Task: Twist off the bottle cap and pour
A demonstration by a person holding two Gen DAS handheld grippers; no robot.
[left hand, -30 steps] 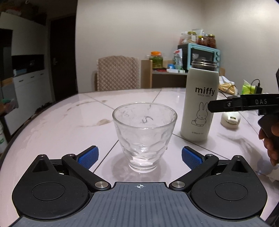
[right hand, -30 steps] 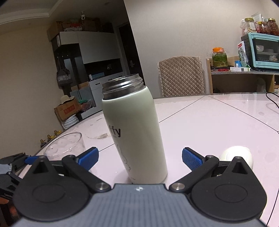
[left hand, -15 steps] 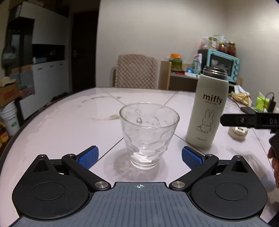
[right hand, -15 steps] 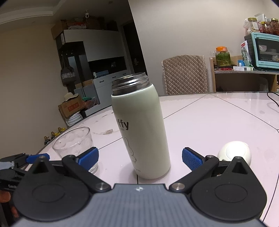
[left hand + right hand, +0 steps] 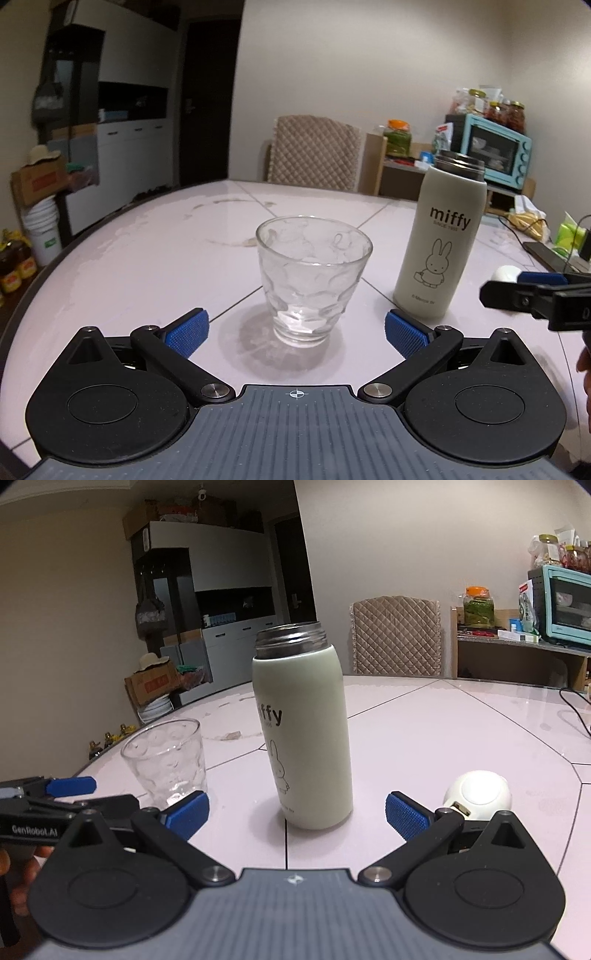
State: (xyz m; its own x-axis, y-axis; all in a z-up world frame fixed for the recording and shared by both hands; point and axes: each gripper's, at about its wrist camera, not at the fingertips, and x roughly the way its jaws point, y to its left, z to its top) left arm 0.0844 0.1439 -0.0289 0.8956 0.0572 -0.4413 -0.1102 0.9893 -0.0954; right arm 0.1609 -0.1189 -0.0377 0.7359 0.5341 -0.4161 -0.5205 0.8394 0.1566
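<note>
Two tongs, both spread wide and holding nothing. My left tongs (image 5: 293, 328) face the empty glass (image 5: 313, 280), which stands on the table (image 5: 147, 258) centred between the blue pads (image 5: 186, 328), with clear gaps on both sides. My right tongs (image 5: 297, 810) face the white bottle (image 5: 304, 734), upright on the table and apart from both pads; seen from the left, the bottle (image 5: 439, 240) stands to the right of the glass, near it but not touching. Its steel threaded neck (image 5: 291, 638) is bare, so I judge the unscrewing done. The white cap (image 5: 478, 790) lies on the table just beyond my right-hand pad.

Remaining, as I read it: grip the bottle, lift, tilt over the glass, pour.

Hazards from this position:
(a) The bottle body is smooth and rounded. A grip placed too high or off-centre could let it twist or slip once tilted.
(b) The bottle is open. A knock from a pad during approach could tip it and spill its contents; how full it is cannot be seen.
(c) The glass is light and unheld. Nudged by the bottle or by my left tongs, it could slide or topple.
(d) The cap sits close to my right pad and could be pushed away.
(e) A fast tilt could send the stream past the glass rim.
</note>
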